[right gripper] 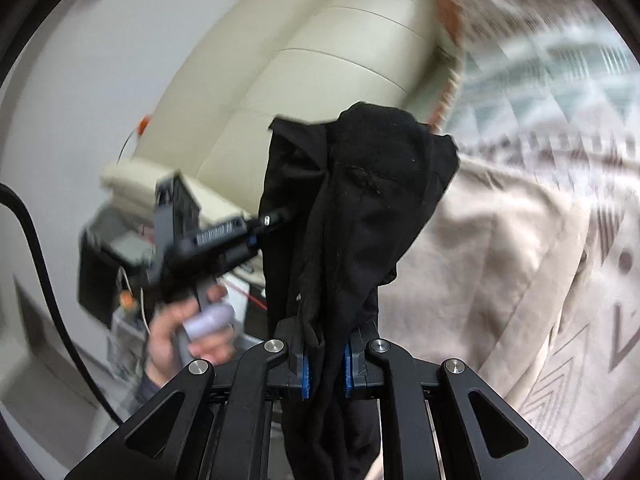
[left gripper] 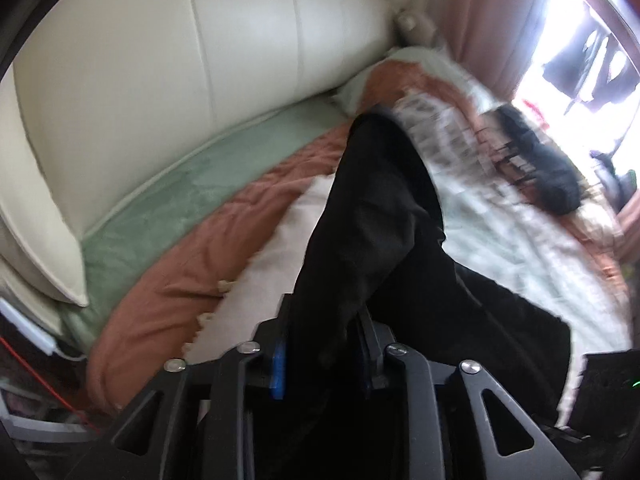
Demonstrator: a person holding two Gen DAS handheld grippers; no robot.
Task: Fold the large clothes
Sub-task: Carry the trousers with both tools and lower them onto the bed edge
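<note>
My left gripper (left gripper: 322,354) and right gripper (right gripper: 327,360) both clamp the black garment (left gripper: 380,208), which blocks the patterned quilt (left gripper: 500,216) ahead; cream headboard (left gripper: 160,72) beyond.

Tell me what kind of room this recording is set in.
Most likely a home bedroom. A padded cream headboard backs a bed covered by a patterned blanket, and pink curtains hang by a bright window. Both grippers clamp a black garment above the bed.

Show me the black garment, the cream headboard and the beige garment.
black garment (right gripper: 360,208), right wrist view, bunched middle above the fingers.
cream headboard (left gripper: 160,80), left wrist view, padded front panel.
beige garment (right gripper: 500,272), right wrist view, flat front.
</note>
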